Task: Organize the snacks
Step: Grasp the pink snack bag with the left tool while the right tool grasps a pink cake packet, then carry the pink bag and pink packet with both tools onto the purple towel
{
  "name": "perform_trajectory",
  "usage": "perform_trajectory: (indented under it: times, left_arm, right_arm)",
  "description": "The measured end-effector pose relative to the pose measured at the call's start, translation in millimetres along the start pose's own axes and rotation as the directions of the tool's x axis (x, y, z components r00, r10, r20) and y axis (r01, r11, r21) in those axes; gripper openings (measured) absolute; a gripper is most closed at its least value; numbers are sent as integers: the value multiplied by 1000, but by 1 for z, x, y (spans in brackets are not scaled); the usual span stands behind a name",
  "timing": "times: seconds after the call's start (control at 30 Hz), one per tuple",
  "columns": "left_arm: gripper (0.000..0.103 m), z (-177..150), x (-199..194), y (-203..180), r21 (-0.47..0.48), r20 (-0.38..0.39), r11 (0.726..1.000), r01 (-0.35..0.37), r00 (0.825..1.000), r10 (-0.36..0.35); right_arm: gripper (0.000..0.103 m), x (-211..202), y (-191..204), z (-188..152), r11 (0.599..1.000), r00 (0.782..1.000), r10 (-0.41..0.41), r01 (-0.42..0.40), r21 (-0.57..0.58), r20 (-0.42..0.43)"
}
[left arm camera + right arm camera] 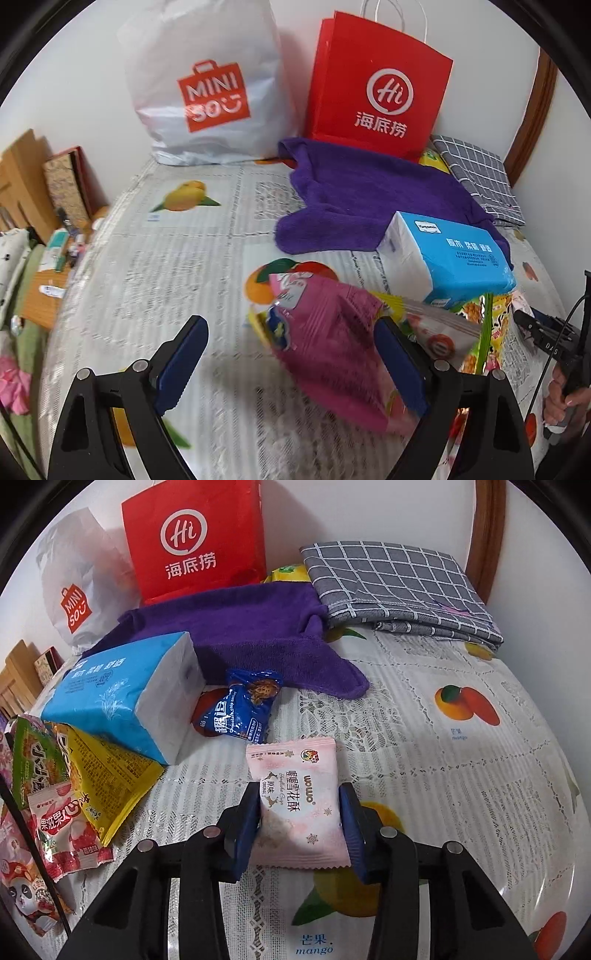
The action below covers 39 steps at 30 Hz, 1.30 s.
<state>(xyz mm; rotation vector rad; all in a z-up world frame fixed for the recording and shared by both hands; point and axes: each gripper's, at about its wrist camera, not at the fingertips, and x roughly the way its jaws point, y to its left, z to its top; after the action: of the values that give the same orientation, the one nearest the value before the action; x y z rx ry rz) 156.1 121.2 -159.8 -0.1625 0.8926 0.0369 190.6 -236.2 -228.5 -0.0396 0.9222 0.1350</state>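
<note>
Plastic lace-patterned cloth printed with fruit pictures covers the tabletop [461, 672], its surface slightly glossy and ribbed. The right claw [301, 823] has its two flat blue ridged pads pressed against both sides of a small pale pink snack packet [299, 805], a smooth, pillow-shaped sachet with crimped ends that lies on the cloth near the front edge. Just beyond it lies a crinkled blue cookie packet [243, 705], and to the left a soft rectangular blue tissue pack [122, 698] leans over a yellow pouch [107, 775] and a red and white jelly packet [66, 827]. The left claw [291, 365] stands wide open with nothing gripped; a glossy magenta snack bag [332, 350], blurred, lies in the gap, close against the right-hand pad, though whether it touches I cannot tell. Behind, a fluffy purple towel [362, 199] sprawls flat, a folded grey checked cloth [391, 587] lies beside it, and a stiff red paper bag [376, 85] and a limp white plastic bag [207, 85] stand against the wall.
</note>
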Motion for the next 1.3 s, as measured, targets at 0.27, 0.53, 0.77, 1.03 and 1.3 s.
perform_trajectory:
  times: [0.27, 0.53, 0.77, 1.03, 1.3]
  left_arm:
    - [63, 1, 15, -17, 77, 9, 997, 16, 1000, -17]
    - [53, -7, -4, -9, 60, 5, 998, -35, 999, 35]
    - [53, -17, -44, 8, 16, 37, 997, -77, 996, 76]
    - [53, -29, -93, 5, -17, 87, 997, -69, 994, 70]
    - [53, -31, -126, -23, -9, 135, 1000, -18, 991, 19]
  right_arm:
    - [43, -1, 1, 1, 1000, 1000, -4, 4, -4, -2]
    - [43, -2, 1, 1, 1000, 1000, -5, 4, -3, -2]
    - [39, -5, 4, 0, 1000, 1000, -23, 23, 0, -7]
    - [38, -44, 13, -16, 996, 997, 74, -75, 51, 7]
    - [38, -104, 34, -19, 994, 992, 107, -109, 28, 71]
